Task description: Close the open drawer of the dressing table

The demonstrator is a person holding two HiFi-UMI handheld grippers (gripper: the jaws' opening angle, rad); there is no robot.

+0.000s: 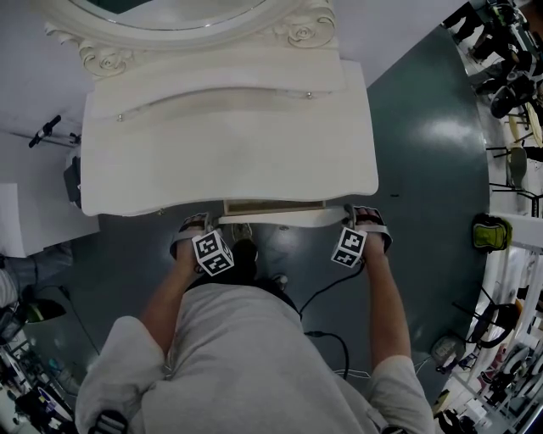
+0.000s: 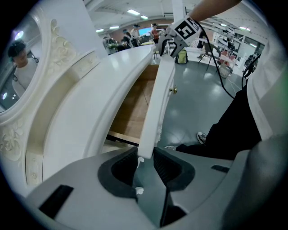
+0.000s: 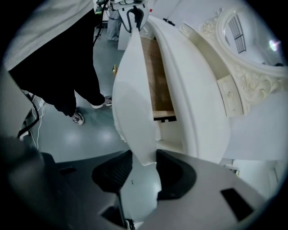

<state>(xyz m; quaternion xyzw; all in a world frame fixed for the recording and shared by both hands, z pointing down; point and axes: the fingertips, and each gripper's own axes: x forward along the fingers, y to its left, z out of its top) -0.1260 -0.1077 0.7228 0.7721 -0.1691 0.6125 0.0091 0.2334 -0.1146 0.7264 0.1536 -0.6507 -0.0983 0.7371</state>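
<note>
The white dressing table has its middle drawer pulled out a little; the wooden inside shows behind the white drawer front. My left gripper points down at the front's left end. In the left gripper view the panel runs away from between my jaws, whose pads close on its edge. My right gripper is at the right end, its jaws likewise closed on the panel. A small brass knob sits on the front's outer face.
An oval mirror in a carved frame rises behind the tabletop. The person stands close to the drawer, a shoe under its front. A black cable lies on the dark green floor. Stands and equipment crowd the right side.
</note>
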